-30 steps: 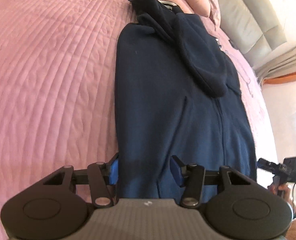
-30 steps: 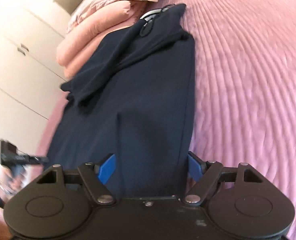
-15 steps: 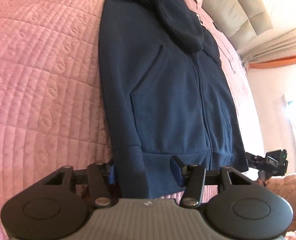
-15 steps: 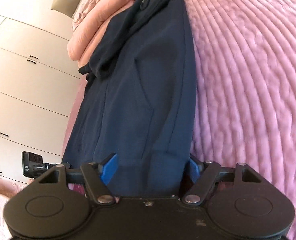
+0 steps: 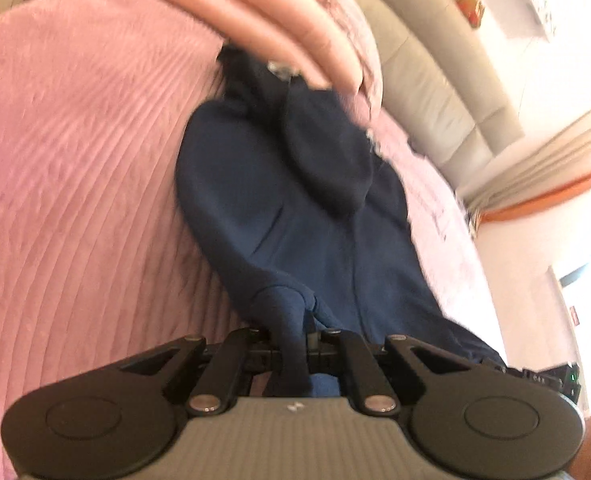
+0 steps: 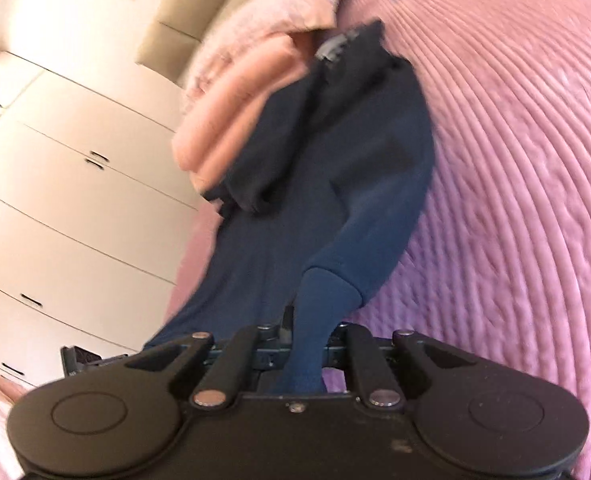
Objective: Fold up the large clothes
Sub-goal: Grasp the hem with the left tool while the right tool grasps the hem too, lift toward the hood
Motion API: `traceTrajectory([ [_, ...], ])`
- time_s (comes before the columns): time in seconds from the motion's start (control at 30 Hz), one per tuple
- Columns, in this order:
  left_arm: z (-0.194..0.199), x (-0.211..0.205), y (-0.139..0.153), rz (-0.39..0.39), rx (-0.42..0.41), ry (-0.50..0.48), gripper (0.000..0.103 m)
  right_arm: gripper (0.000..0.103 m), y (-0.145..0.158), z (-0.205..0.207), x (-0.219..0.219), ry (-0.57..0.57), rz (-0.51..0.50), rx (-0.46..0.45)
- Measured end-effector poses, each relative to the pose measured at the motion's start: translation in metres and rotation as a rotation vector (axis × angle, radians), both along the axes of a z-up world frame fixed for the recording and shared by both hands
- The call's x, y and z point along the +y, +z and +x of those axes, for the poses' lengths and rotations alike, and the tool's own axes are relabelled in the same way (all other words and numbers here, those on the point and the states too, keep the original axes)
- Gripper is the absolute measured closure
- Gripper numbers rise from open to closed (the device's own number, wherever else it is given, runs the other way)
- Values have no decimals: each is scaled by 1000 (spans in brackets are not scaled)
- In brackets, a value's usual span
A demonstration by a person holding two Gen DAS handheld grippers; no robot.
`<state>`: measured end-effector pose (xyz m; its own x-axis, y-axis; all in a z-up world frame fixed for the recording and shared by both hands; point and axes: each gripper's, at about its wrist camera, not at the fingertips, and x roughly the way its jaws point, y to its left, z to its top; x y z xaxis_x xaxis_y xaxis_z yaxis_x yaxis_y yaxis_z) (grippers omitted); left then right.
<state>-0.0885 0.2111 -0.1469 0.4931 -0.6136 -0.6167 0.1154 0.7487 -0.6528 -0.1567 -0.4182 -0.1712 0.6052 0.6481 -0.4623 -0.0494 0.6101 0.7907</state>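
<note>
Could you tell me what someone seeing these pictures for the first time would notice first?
A dark blue hoodie stretches down the middle of a pink quilted bedspread, its far end against a folded peach blanket. At the near edge, the left gripper and the right gripper are each shut on a bunched corner of its hem. White cupboards stand beside the bed.
</note>
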Motion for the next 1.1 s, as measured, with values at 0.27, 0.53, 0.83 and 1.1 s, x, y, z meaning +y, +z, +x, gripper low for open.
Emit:
traceTrajectory([
  [0.27, 55, -32, 72, 131, -164, 112, 97, 94, 64, 54, 2, -77, -20, -173],
  [0.53, 181, -78, 141, 274, -310, 177, 97, 94, 130, 203, 0, -124, -42, -305],
  [0.83, 310, -125, 118, 357, -293, 173, 97, 94, 92, 326, -15, -248, -31, -199],
  [1.1, 384, -130, 50, 424, -233, 153, 90, 94, 41, 399, -16, -288, -49, -71],
])
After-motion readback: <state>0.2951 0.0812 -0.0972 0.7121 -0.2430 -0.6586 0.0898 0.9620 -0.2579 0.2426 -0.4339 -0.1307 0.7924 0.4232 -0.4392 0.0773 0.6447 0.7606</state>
